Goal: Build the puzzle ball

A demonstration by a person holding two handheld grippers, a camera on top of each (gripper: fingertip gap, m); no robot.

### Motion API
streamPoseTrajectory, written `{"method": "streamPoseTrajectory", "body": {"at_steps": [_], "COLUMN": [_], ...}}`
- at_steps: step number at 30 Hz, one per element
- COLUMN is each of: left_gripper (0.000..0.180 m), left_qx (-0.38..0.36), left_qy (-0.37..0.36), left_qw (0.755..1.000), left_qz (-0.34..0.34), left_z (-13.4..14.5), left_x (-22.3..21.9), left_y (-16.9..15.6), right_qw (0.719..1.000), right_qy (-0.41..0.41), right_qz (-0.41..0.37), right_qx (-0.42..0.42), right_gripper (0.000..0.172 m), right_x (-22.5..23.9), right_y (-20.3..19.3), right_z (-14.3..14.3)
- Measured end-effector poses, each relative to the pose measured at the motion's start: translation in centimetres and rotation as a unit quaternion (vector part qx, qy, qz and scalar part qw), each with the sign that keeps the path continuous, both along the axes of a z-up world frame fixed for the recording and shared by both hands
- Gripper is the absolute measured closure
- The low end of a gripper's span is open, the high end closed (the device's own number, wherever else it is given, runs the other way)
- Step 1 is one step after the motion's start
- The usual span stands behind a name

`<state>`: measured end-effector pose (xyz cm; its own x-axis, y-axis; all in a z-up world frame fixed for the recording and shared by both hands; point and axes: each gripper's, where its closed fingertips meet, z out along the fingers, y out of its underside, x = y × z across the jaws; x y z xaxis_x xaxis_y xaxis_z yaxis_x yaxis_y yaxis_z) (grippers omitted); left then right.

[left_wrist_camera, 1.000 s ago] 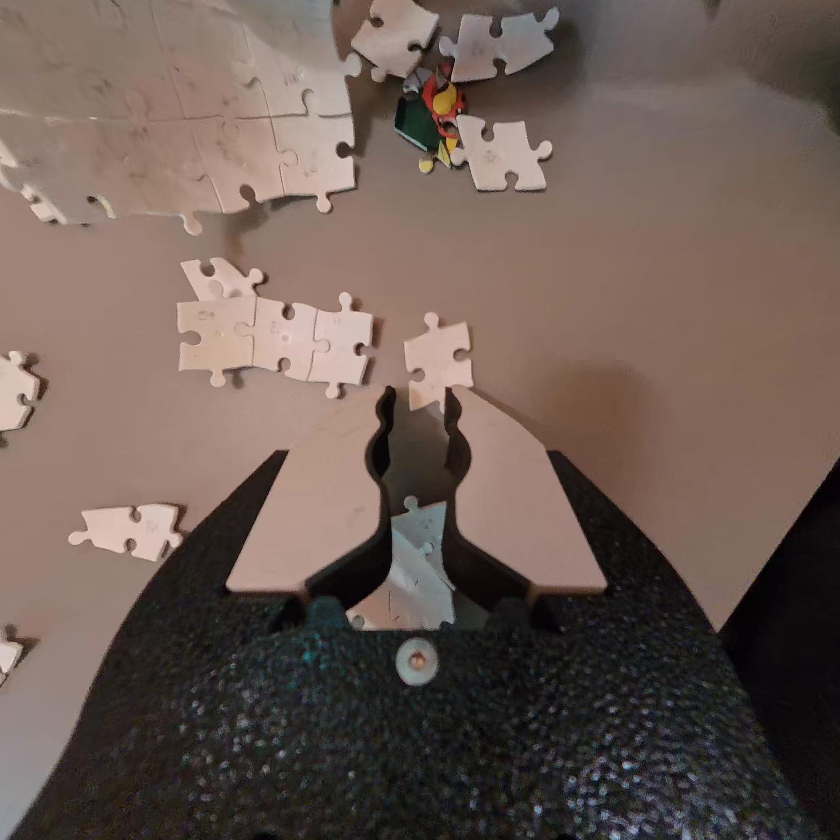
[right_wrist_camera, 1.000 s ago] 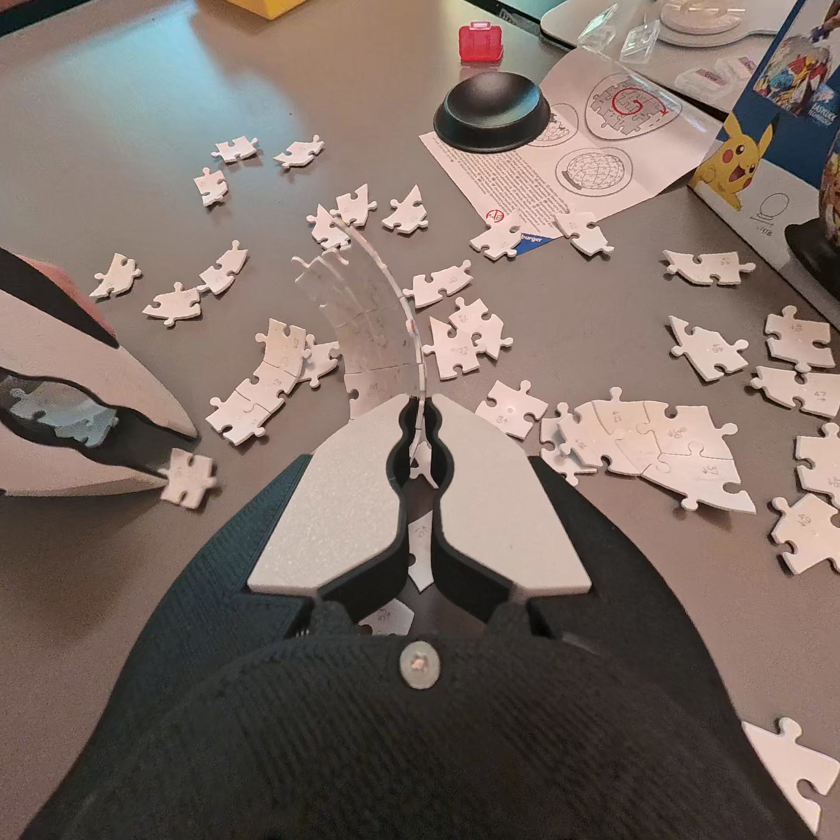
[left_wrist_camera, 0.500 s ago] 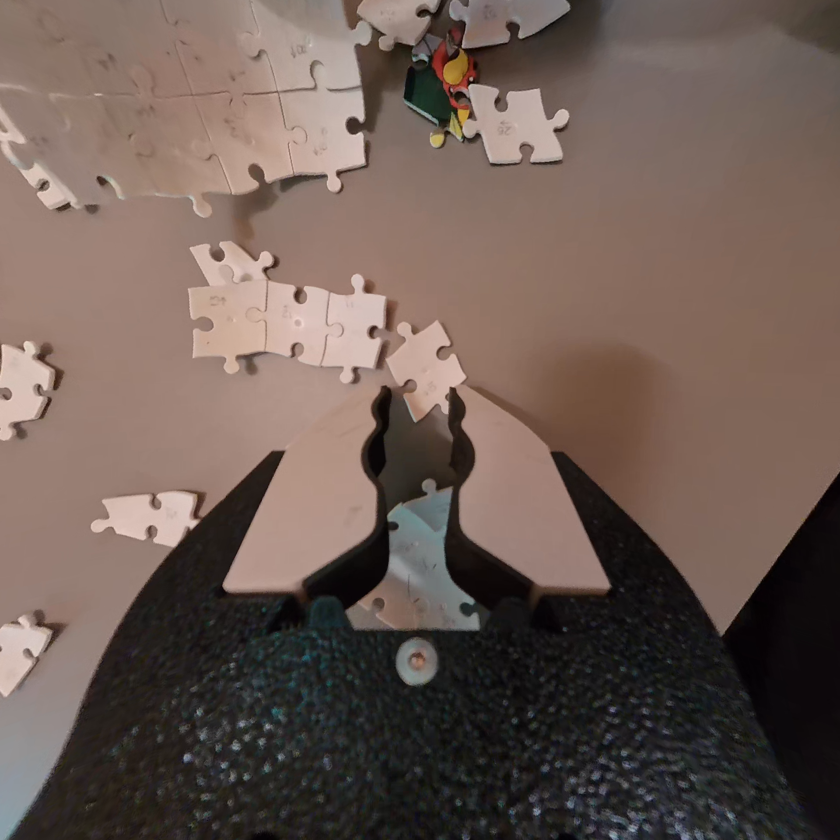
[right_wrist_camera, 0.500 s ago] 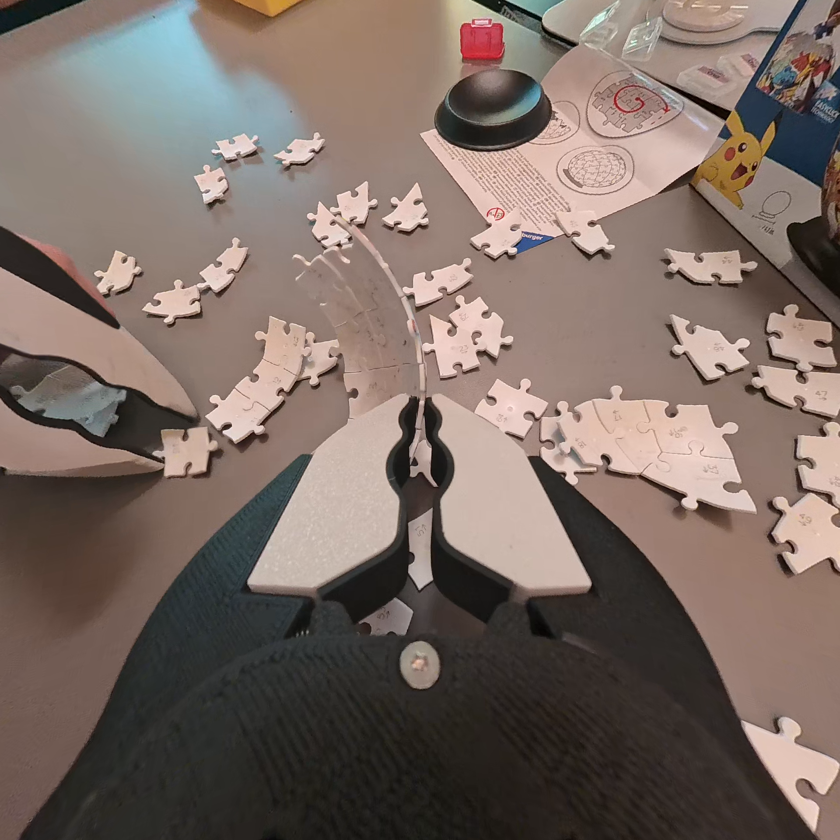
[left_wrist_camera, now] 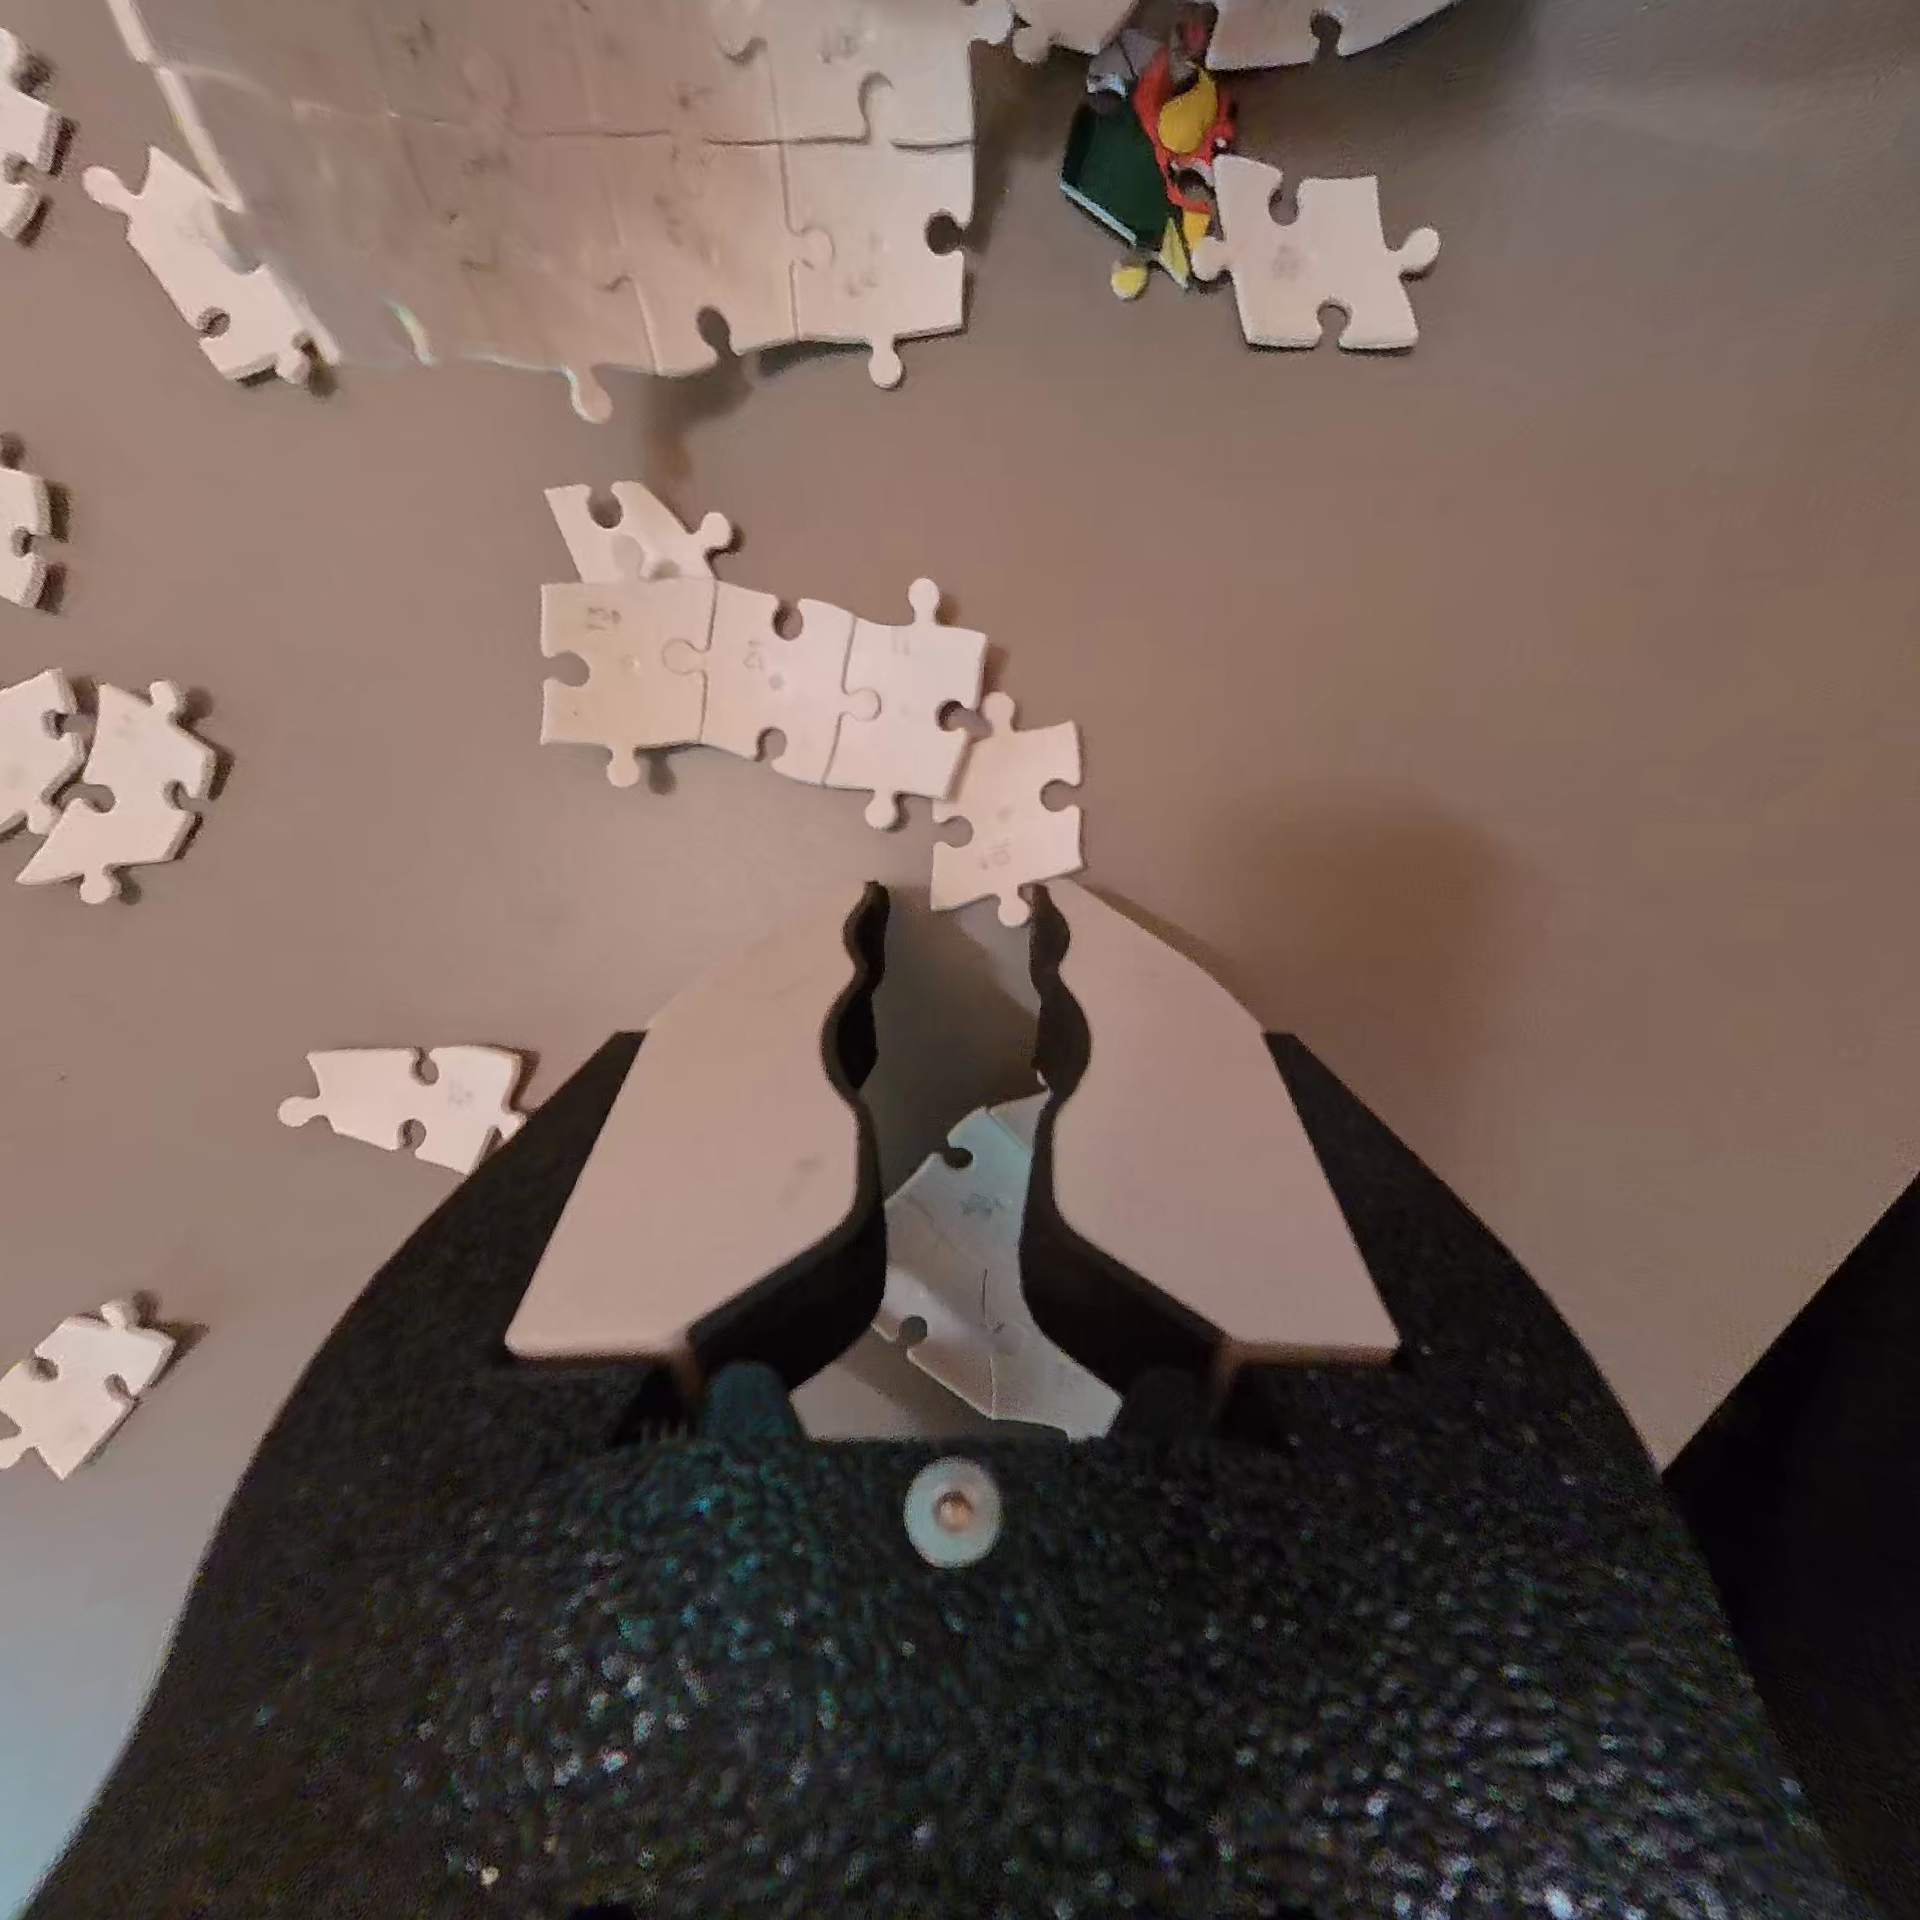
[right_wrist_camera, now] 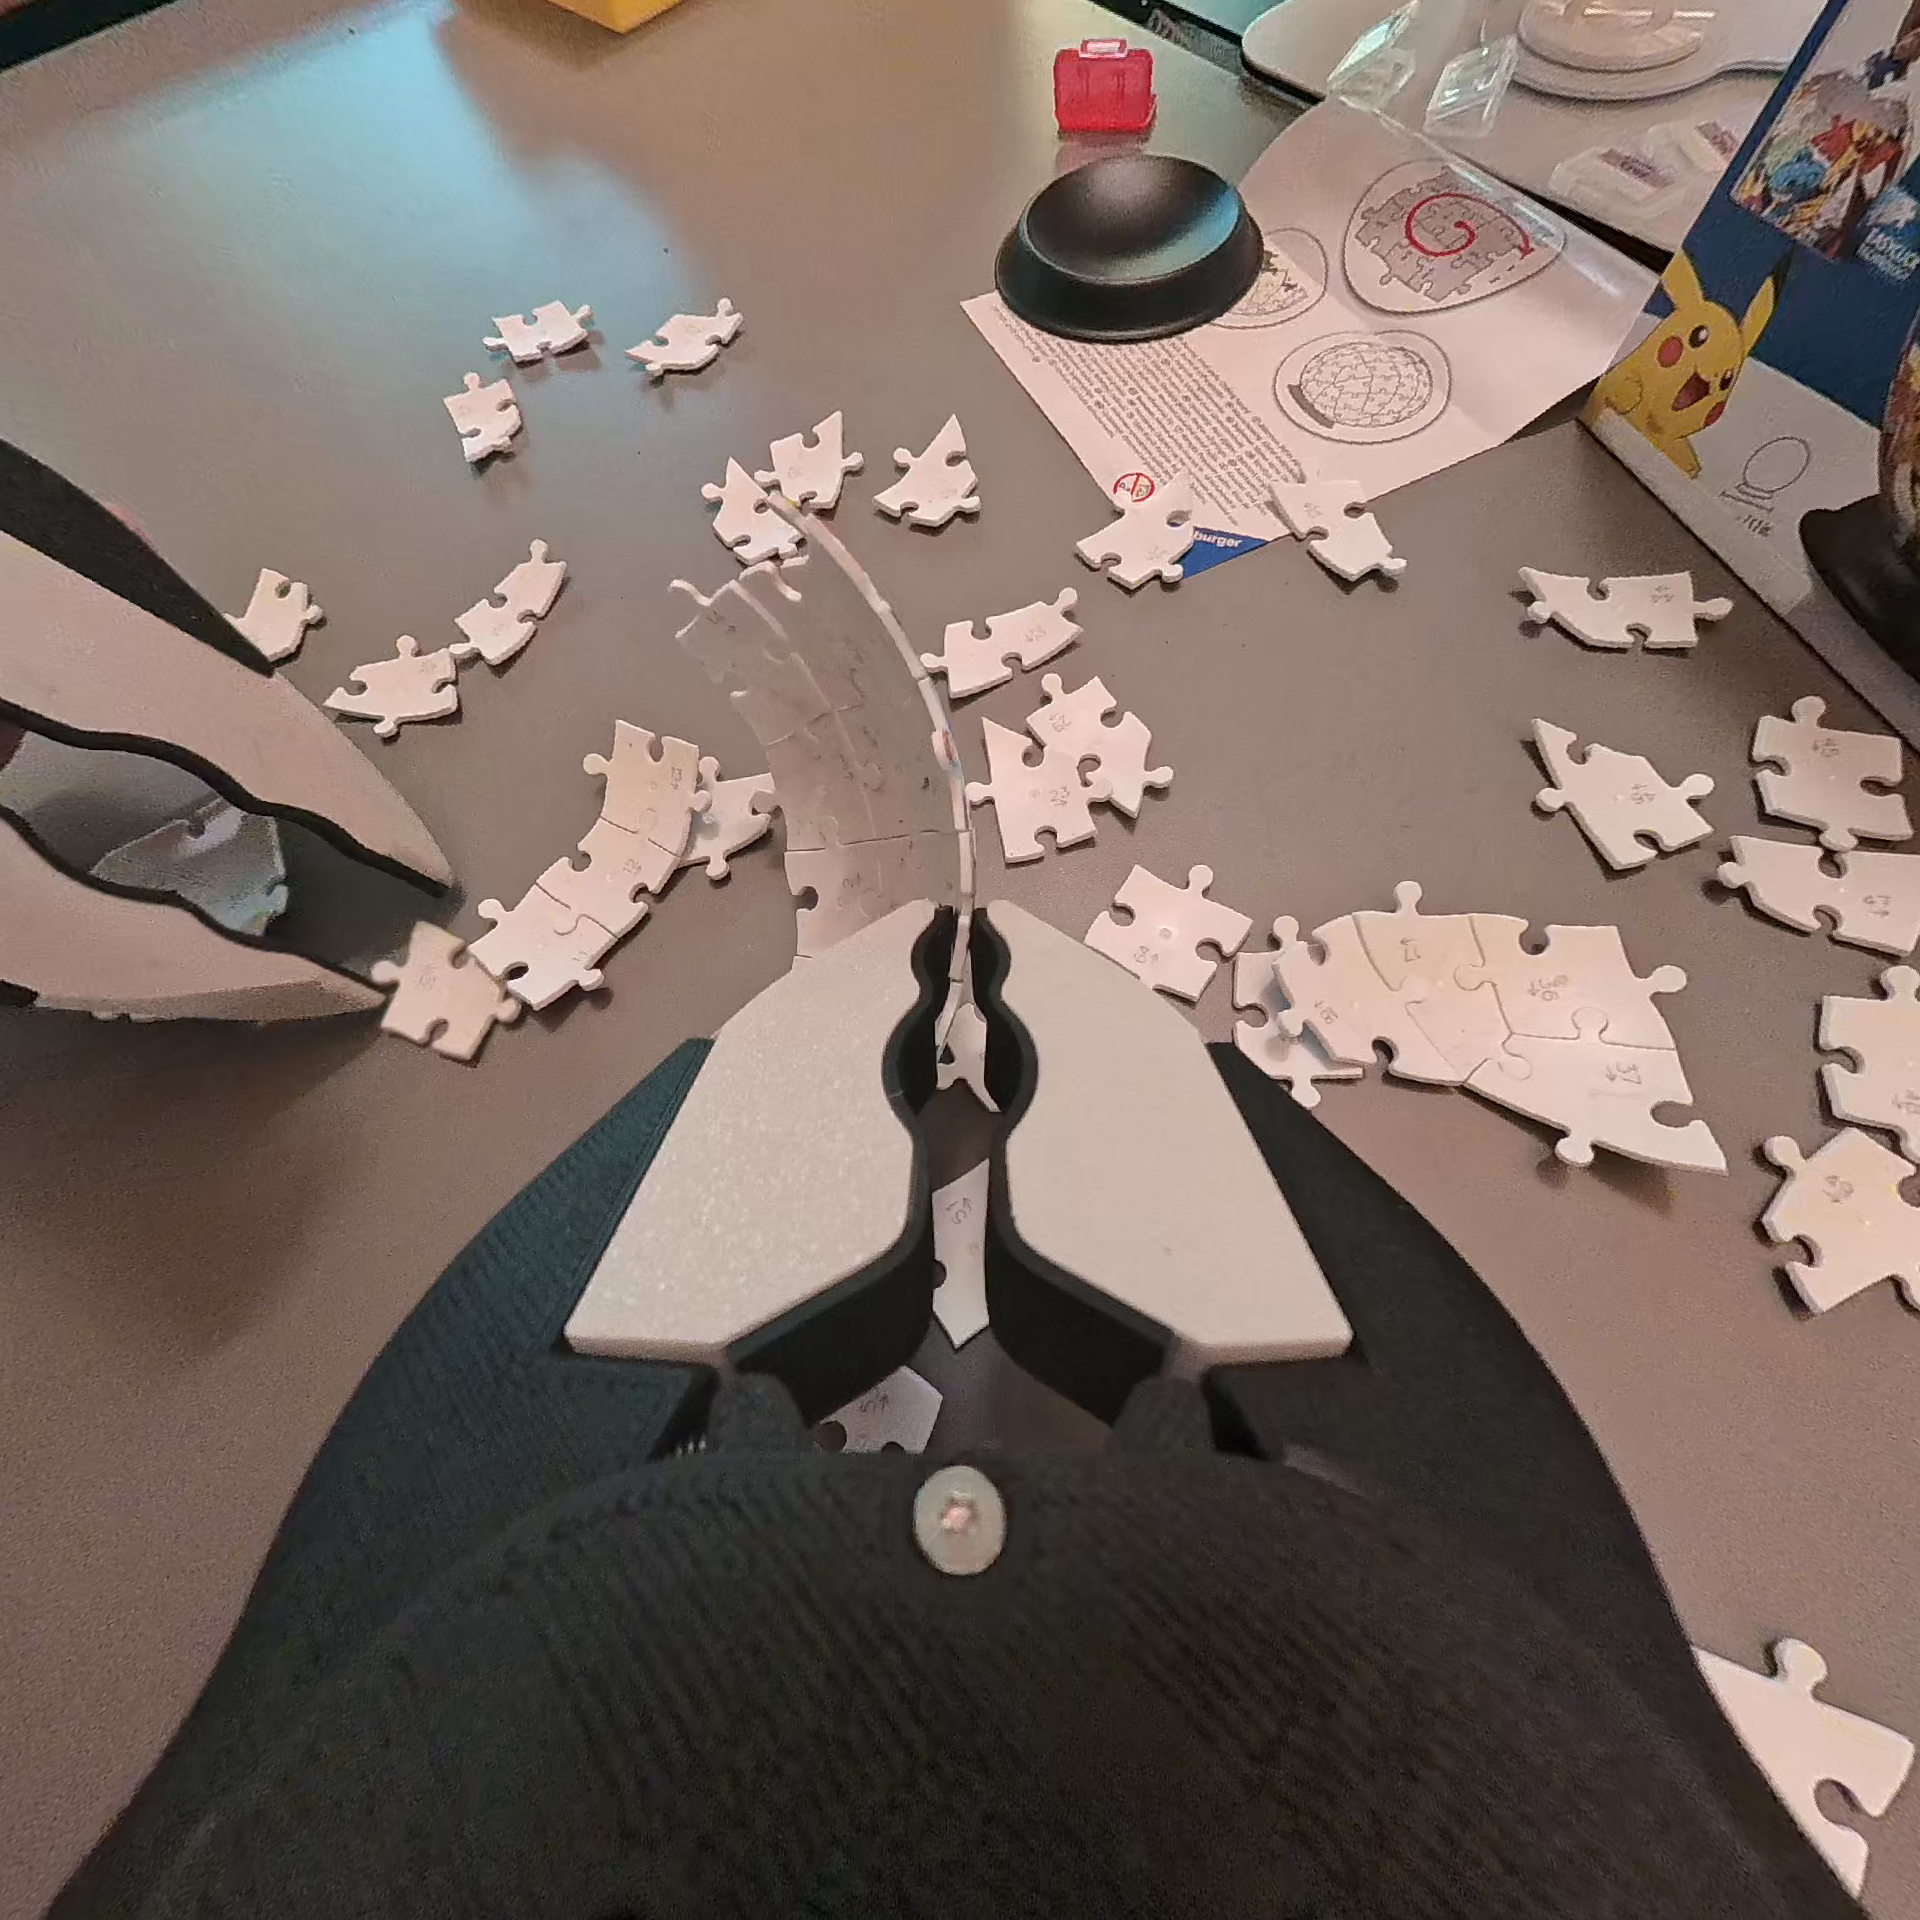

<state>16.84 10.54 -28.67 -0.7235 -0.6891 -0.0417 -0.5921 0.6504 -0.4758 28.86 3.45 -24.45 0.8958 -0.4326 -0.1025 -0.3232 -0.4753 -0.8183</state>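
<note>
Right tool [right_wrist_camera: 961,925] clamps curved white puzzle section [right_wrist_camera: 852,748] upright; left tool [left_wrist_camera: 956,904] open, touching loose piece [left_wrist_camera: 1008,821]

The worktop [right_wrist_camera: 312,260] is plain grey-brown, strewn with white puzzle pieces [right_wrist_camera: 1621,795] — one piece [left_wrist_camera: 1153,156] shows red, yellow and dark green. A black dome [right_wrist_camera: 1127,249] sits on a white printed sheet [right_wrist_camera: 1351,343] near a small red box [right_wrist_camera: 1103,88] — pale grey fingers [right_wrist_camera: 790,1122], black-lined.
</note>
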Motion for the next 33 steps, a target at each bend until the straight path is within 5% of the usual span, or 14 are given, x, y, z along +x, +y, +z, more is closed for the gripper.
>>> {"method": "streamPoseTrajectory", "body": {"at_steps": [19, 29, 33], "left_gripper": [0.155, 0.164, 0.164], "left_qx": [-0.011, 0.002, -0.008], "left_qy": [0.024, 0.004, -0.042], "left_qw": [0.999, 0.996, 0.991], "left_qz": [0.025, -0.093, -0.123], "left_z": [-0.3, -0.1, 2.0], "left_x": [0.2, -0.9, -0.7], "left_y": [-0.6, -1.1, -2.2], "right_qw": [1.0, 1.0, 0.999], "right_qy": [0.001, -0.004, -0.01], "right_qz": [0.004, 0.021, 0.031], "right_qx": [0.001, -0.008, -0.011], "right_gripper": [0.168, 0.168, 0.168], "right_x": [0.0, -0.4, -0.5], "right_y": [0.0, 0.0, 0.0], "right_z": [0.0, -0.1, 0.0]}}
